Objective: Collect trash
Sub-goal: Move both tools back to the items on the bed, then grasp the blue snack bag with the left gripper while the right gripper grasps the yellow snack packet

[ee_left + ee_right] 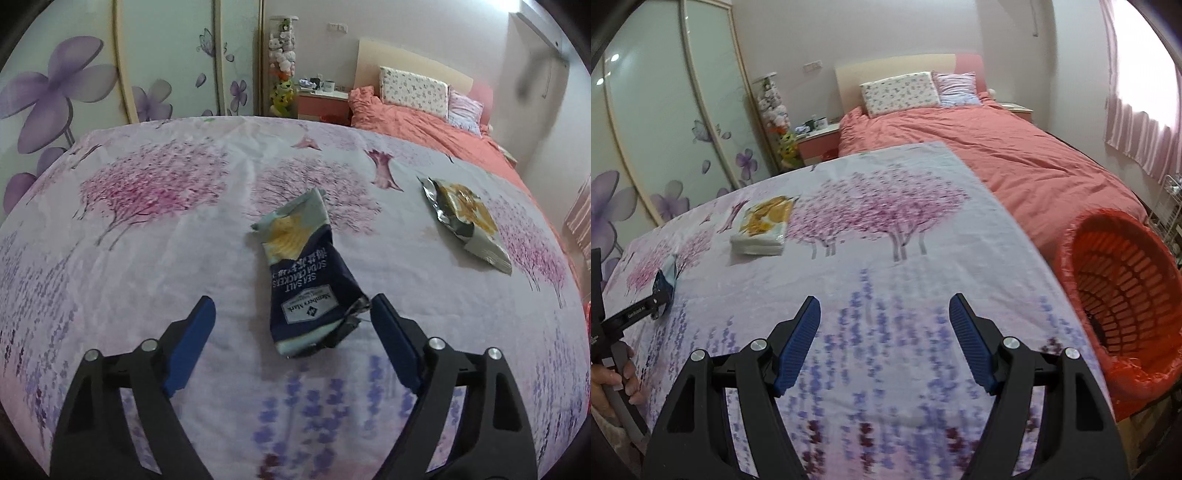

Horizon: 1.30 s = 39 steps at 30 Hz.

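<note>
A dark blue soda cracker wrapper [306, 280] lies crumpled on the floral sheet [147, 240], its near end between the tips of my open left gripper [293, 314]. A second wrapper [467, 221], silver with a yellow print, lies further right; it shows in the right wrist view [762, 225] at the far left. My right gripper [884, 314] is open and empty over the sheet [886, 240]. A red basket [1123, 306] with a red liner stands at the sheet's right edge. The left gripper and blue wrapper [666, 278] show at the left edge.
A bed with a coral duvet [997, 155] and pillows [899, 92] lies beyond the sheet. A wardrobe with purple flower doors [74, 85] stands at left. A pink nightstand [323, 103] with cups is at the back. A curtain [1137, 122] hangs right.
</note>
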Each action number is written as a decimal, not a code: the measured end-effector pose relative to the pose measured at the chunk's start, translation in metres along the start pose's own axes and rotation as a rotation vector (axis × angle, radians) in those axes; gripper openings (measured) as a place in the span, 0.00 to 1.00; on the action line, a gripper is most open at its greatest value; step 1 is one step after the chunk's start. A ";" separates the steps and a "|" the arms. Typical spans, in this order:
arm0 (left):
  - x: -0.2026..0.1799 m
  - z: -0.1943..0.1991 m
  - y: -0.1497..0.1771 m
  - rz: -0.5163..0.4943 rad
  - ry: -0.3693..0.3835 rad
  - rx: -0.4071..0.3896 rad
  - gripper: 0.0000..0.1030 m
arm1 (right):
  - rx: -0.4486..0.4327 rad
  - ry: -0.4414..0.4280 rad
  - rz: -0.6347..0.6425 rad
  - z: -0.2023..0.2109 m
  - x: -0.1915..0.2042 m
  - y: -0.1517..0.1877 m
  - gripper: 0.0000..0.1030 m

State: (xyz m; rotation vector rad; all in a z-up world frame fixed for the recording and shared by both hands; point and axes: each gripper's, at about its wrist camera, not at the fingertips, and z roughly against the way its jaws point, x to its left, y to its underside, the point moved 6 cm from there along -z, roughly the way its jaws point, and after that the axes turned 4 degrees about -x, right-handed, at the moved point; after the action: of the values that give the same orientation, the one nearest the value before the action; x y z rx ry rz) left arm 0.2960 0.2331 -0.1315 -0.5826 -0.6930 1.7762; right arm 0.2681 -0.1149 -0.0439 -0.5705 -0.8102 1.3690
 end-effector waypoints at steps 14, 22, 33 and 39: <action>0.000 -0.006 -0.024 0.029 0.021 -0.049 0.71 | 0.044 -0.044 0.066 -0.017 0.044 0.009 0.70; -0.001 0.002 -0.025 0.031 0.059 -0.083 0.85 | 0.066 -0.044 0.087 -0.024 0.054 0.014 0.70; 0.011 -0.030 -0.032 0.064 0.023 -0.020 0.40 | 0.078 -0.040 0.069 -0.037 0.060 0.011 0.70; 0.021 -0.039 -0.027 0.082 0.035 0.014 0.36 | 0.069 -0.063 0.062 -0.052 0.079 -0.003 0.70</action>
State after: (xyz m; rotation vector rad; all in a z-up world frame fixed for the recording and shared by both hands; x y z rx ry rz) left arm 0.3348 0.2664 -0.1406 -0.6396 -0.6400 1.8411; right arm 0.3109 -0.0327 -0.0603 -0.5047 -0.7980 1.4723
